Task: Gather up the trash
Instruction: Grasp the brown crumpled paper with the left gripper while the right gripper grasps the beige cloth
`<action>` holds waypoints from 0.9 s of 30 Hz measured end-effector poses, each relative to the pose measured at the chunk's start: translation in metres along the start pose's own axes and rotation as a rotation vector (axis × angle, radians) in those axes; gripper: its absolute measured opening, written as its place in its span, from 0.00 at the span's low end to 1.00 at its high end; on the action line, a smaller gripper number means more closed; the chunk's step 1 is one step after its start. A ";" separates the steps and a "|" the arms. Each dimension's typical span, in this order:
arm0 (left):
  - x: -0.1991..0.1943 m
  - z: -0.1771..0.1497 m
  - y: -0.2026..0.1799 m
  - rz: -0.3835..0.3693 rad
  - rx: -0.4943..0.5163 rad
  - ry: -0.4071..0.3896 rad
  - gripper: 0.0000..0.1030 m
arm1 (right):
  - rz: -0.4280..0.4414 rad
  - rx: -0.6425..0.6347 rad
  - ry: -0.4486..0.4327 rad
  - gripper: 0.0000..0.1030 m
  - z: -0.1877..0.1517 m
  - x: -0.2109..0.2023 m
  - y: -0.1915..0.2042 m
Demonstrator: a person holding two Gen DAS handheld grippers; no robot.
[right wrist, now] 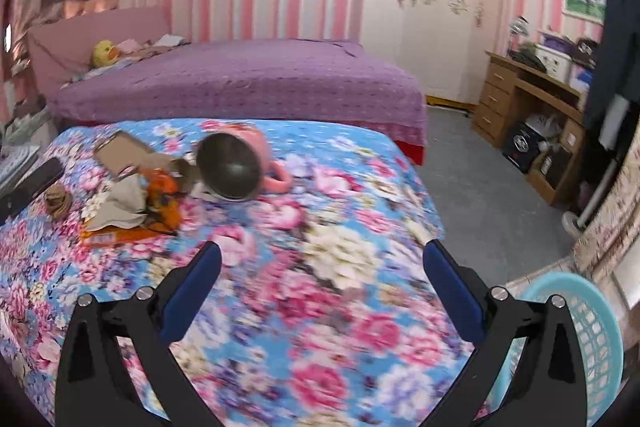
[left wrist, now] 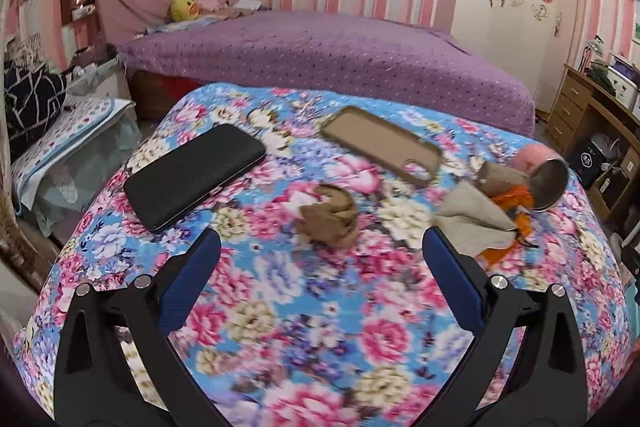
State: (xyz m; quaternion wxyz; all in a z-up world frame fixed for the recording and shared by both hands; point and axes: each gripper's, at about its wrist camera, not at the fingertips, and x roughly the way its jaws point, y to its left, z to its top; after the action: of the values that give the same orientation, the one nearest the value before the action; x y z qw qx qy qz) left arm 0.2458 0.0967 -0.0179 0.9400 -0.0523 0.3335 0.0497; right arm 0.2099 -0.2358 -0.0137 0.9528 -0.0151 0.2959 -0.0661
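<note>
A crumpled brown paper wad [left wrist: 328,217] [right wrist: 57,201] lies on the floral cloth, just ahead of my left gripper [left wrist: 320,247], which is open with nothing between its fingers. To the right lies a heap of trash: beige paper [left wrist: 476,213] [right wrist: 120,203] over an orange wrapper [left wrist: 512,223] [right wrist: 160,199], plus a cardboard piece [left wrist: 500,175]. My right gripper [right wrist: 322,255] is open over bare cloth, well right of the heap. A light blue mesh basket [right wrist: 584,339] stands at the lower right beside the table.
A black phone [left wrist: 192,179] [right wrist: 24,187], a brown phone case [left wrist: 384,143] [right wrist: 120,151] and a pink mug on its side [left wrist: 544,175] [right wrist: 240,163] lie on the floral table [left wrist: 320,347] [right wrist: 320,307]. Behind stands a purple bed [left wrist: 320,59]; a wooden desk [right wrist: 532,107] sits right.
</note>
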 end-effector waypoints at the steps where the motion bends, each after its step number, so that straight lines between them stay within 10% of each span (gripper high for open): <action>1: 0.007 0.000 0.004 0.005 0.005 0.025 0.95 | 0.020 -0.019 0.001 0.96 0.003 0.004 0.011; 17: 0.055 0.014 0.003 -0.007 0.044 0.096 0.92 | 0.242 -0.151 0.057 0.83 0.021 0.050 0.110; 27: 0.071 0.019 0.008 -0.150 0.043 0.153 0.29 | 0.323 -0.249 0.160 0.46 0.014 0.084 0.158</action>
State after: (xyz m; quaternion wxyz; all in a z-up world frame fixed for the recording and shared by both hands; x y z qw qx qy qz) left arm 0.3109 0.1114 -0.0487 0.9137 -0.0604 0.4007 -0.0323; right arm 0.3043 -0.0906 -0.0603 0.9153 -0.0798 0.3751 0.1236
